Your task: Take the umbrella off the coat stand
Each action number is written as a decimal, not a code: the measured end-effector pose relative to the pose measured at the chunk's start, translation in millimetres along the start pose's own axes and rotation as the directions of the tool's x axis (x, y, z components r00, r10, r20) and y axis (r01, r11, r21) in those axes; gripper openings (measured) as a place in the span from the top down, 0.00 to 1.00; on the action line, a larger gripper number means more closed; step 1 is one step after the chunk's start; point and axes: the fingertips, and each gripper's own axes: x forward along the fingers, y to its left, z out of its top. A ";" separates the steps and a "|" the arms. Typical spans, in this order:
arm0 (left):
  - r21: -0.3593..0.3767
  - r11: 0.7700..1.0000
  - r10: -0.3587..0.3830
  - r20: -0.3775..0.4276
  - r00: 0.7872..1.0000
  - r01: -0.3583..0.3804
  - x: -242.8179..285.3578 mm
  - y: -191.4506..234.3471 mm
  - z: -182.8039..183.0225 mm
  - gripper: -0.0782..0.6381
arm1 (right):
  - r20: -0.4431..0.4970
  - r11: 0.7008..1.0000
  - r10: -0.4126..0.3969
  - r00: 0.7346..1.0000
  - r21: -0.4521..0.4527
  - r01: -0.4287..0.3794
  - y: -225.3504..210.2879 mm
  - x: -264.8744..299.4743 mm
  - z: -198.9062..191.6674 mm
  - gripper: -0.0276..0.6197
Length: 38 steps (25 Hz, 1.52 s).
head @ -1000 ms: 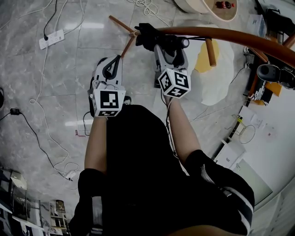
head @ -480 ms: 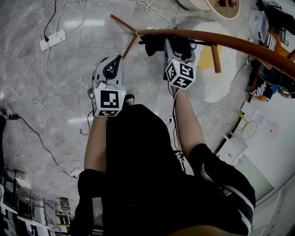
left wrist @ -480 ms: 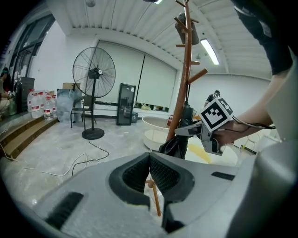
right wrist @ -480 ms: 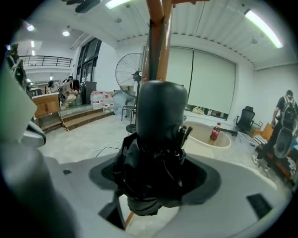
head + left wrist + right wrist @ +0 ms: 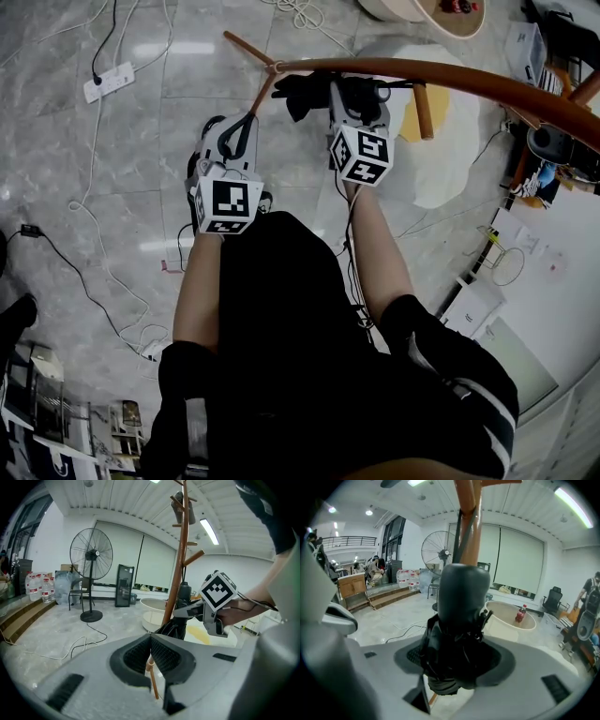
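Observation:
The brown wooden coat stand [image 5: 450, 73] crosses the top of the head view, and its pole [image 5: 180, 564] rises in the left gripper view. A black folded umbrella [image 5: 298, 89] hangs against the pole. It fills the gap between the jaws of my right gripper [image 5: 457, 658], which are closing on the umbrella [image 5: 457, 620] with both pads against the fabric. My left gripper [image 5: 242, 122] hovers to the left of the stand, its jaws shut with nothing held [image 5: 151, 641]. Behind them shows a thin wooden leg [image 5: 153, 681]. The left gripper view also shows the right gripper [image 5: 187, 611] at the umbrella [image 5: 174, 629].
A pedestal fan [image 5: 91, 557] and a round beige tub [image 5: 150, 613] stand on the marble floor beyond the stand. A red bottle [image 5: 519, 613] stands on the tub. A power strip [image 5: 105, 82] and loose cables [image 5: 84, 281] lie at left. Boxes and clutter [image 5: 544, 178] line the right.
My right gripper has moved up to the pole and its jaws have closed in around the black umbrella. The left gripper has hardly moved.

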 end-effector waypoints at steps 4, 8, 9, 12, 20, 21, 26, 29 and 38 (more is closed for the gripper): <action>0.007 1.000 0.009 -0.003 1.000 -0.009 -6.5 -7.8 17.2 0.89 | -0.007 0.998 0.041 0.999 0.040 -0.041 4.5 -13.1 10.9 0.55; 0.003 1.000 0.015 0.005 1.000 -0.015 -15.5 -15.0 35.6 0.89 | -0.012 0.997 0.069 0.998 0.042 -0.068 10.0 -26.2 21.9 0.56; 0.003 1.000 0.016 0.007 1.000 -0.016 -17.2 -17.8 39.0 0.89 | -0.013 0.996 0.074 0.997 0.046 -0.073 11.1 -30.0 23.7 0.57; 0.006 1.000 0.017 0.012 1.000 -0.017 -19.9 -26.7 45.8 0.89 | -0.018 0.994 0.096 0.995 0.055 -0.095 14.4 -41.4 26.6 0.57; 0.002 1.000 0.017 0.019 1.000 -0.017 -25.7 -37.9 48.8 0.89 | 0.016 0.989 0.125 0.992 0.080 -0.126 16.8 -60.5 37.9 0.58; 0.003 1.000 0.020 0.019 1.000 -0.020 -26.8 -38.5 49.0 0.89 | 0.020 0.989 0.125 0.992 0.076 -0.127 16.8 -61.8 39.3 0.58; 0.011 1.000 0.024 0.022 0.999 -0.024 -36.5 -51.3 53.3 0.89 | 0.054 0.985 0.149 0.987 0.078 -0.152 16.5 -78.1 48.4 0.58; 0.002 1.000 0.022 0.021 1.000 -0.022 -44.7 -62.2 52.6 0.89 | 0.072 0.982 0.168 0.983 0.074 -0.174 20.3 -92.5 51.0 0.58; -0.005 0.999 0.046 0.049 0.998 -0.046 -76.3 -84.2 55.0 0.89 | 0.096 0.980 0.181 0.979 0.063 -0.188 27.0 -130.9 37.9 0.58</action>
